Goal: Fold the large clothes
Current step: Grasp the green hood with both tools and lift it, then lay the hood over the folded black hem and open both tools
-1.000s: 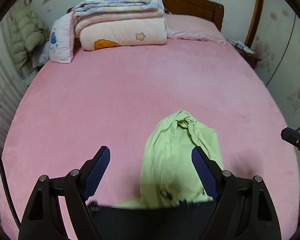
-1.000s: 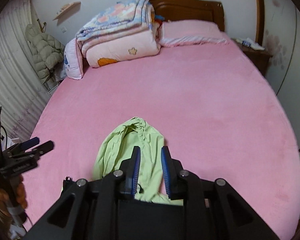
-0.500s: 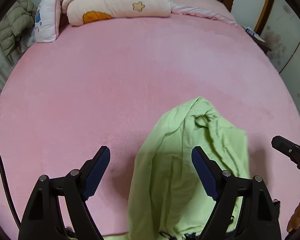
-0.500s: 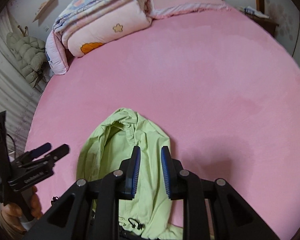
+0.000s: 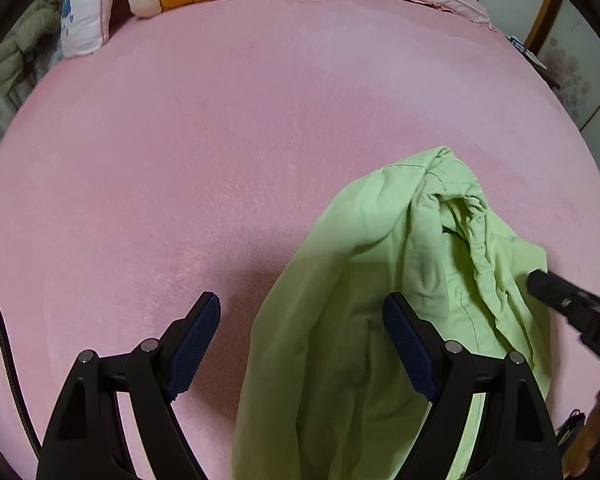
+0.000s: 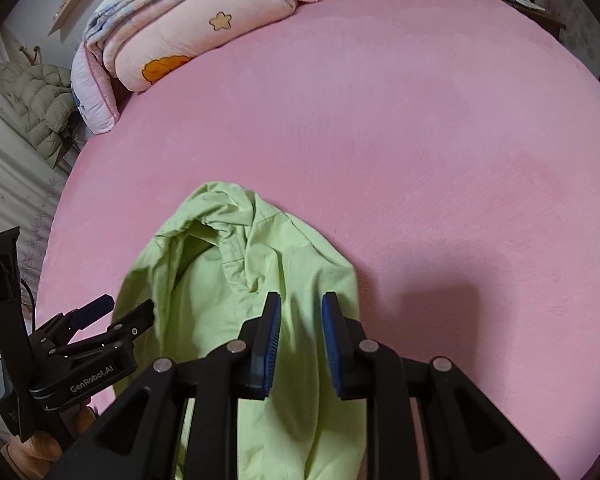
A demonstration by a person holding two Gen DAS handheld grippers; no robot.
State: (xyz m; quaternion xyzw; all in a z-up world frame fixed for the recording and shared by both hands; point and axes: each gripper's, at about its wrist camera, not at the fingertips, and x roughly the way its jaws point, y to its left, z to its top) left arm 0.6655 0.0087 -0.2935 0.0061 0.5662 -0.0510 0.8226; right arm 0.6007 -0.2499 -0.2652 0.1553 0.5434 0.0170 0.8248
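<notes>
The green jacket point(image 5: 360, 320) lies in a crumpled strip on the pink bed point(image 5: 220, 140), near its foot edge, with the hood end pointing toward the head of the bed. The cloth looks thin, light and soft, so I think it will sag and slide when lifted; a hem or a shoulder seam seems the best place to take hold, not the loose hood.

The left gripper point(image 5: 300, 344) has its jaws wide apart, above the left side of the jacket, and holds nothing. The right gripper point(image 6: 298, 340) has its jaws only a little apart, with cloth visible in the narrow gap; I cannot tell if they pinch it.

The bed cover is plush and probably grips the cloth a little. A folded quilt point(image 6: 188, 28) and a pillow point(image 6: 94, 92) lie at the head end. A padded coat point(image 6: 36, 100) hangs near the wall.
</notes>
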